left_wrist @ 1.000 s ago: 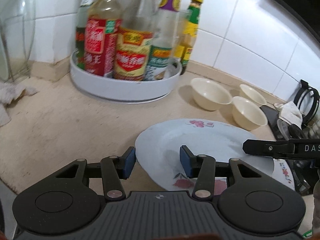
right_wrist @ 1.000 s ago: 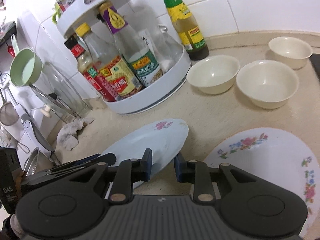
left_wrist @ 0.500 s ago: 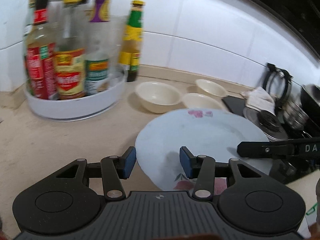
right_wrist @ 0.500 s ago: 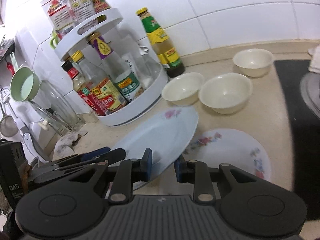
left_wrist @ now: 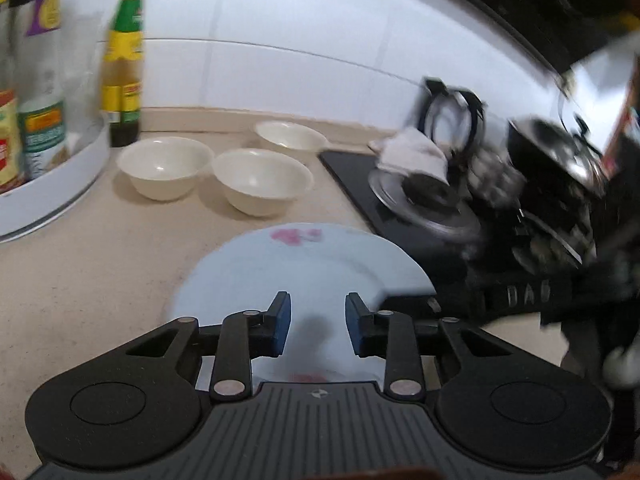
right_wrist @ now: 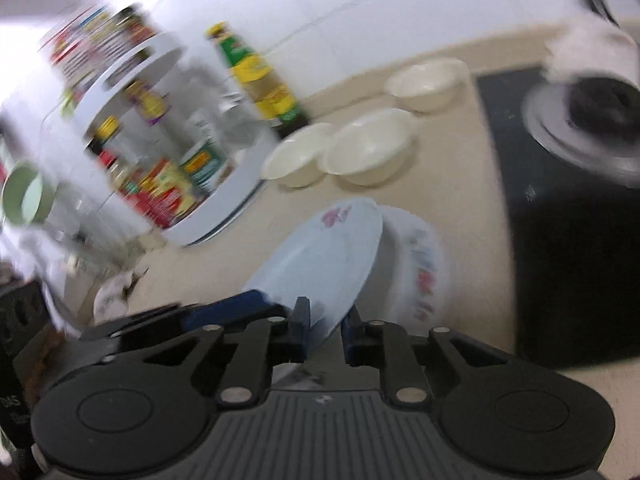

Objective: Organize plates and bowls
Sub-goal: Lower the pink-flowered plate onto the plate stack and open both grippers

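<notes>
A pale blue plate (right_wrist: 320,256) with pink flowers hangs tilted above the counter. My right gripper (right_wrist: 325,320) is shut on its near rim, and its jaws are still closing. My left gripper (left_wrist: 318,312) is closing too; the blue plate (left_wrist: 296,268) shows between its pads, which do not press on it. A white flowered plate (right_wrist: 420,264) lies on the counter just behind the blue one. Three cream bowls (left_wrist: 164,168) (left_wrist: 260,186) (left_wrist: 290,136) stand near the wall. In the left wrist view the right gripper (left_wrist: 520,292) is a blurred black bar at the plate's right.
A white turntable rack (left_wrist: 52,184) full of bottles stands at the left, with a green-labelled bottle (left_wrist: 124,76) beside it. A black stove (left_wrist: 400,200) with a burner and a white cloth (left_wrist: 416,152) fills the right. Beige counter (left_wrist: 100,272) lies between them.
Both grippers have carried the blue plate to the right, from beside the rack towards the stove, until it overlaps the white flowered plate. The left jaws have narrowed.
</notes>
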Demonstrator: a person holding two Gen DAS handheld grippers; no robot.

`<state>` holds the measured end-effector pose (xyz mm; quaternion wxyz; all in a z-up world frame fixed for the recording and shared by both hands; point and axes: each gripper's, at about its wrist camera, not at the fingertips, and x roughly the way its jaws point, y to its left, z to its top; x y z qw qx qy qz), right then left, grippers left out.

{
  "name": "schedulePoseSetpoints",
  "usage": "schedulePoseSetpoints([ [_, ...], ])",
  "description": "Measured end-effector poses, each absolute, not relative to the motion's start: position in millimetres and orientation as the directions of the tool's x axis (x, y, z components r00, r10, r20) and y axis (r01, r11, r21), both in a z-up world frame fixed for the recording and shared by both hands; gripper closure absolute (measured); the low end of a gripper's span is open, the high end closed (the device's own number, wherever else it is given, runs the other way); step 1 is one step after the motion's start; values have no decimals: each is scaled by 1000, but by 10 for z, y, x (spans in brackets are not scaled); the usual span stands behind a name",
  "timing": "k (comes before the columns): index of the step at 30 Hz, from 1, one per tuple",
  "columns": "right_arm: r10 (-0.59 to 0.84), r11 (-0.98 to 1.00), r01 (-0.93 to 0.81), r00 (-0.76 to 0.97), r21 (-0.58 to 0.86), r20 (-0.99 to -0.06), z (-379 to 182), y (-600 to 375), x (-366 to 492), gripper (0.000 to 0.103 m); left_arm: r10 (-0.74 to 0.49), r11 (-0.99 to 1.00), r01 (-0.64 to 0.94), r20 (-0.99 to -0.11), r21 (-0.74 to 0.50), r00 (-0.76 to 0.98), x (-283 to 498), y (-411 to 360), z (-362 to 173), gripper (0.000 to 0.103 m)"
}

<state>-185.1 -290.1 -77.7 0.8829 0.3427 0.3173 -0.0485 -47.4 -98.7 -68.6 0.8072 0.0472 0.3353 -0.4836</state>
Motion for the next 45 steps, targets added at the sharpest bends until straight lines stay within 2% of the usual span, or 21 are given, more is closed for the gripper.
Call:
schedulePoseSetpoints([
  [6,77,748,385,759,541,-647,-902,-3180,-1966,79,-742,588,768,-547,-255,387,-323,-855,-527,64],
  [10,-1,856,355,728,376,-685,-746,-3074,-1879,76,-718,623,743,-555,-244,421,-233,-831,-507,62],
  [12,-77,908,346,693,237,-717,-712,-2982,-1839,72,-712,629,740,-558,-238,426,-247,-817,-517,62],
  [15,-154,942,316,703,110,-694,-673,-2864,-1795,70,-710,629,738,-567,-245,417,-251,-848,-555,62],
  [18,-80,956,250,726,153,-683,-623,-2805,-1705,71,-709,627,742,-570,-239,415,-260,-879,-566,60],
  [20,-79,959,242,727,148,-682,-616,-2801,-1677,71,-704,631,740,-574,-233,419,-261,-885,-566,53],
  [29,-69,915,320,725,246,-685,-693,-3149,-1720,71,-645,679,710,-615,-189,453,-265,-931,-626,51],
  [36,33,867,328,712,374,-701,-912,-3185,-1726,69,-613,692,704,-645,-158,457,-287,-1040,-699,47],
  [45,-41,914,312,704,258,-709,-884,-3038,-1486,66,-560,704,702,-696,-112,450,-186,-1116,-817,46],
])
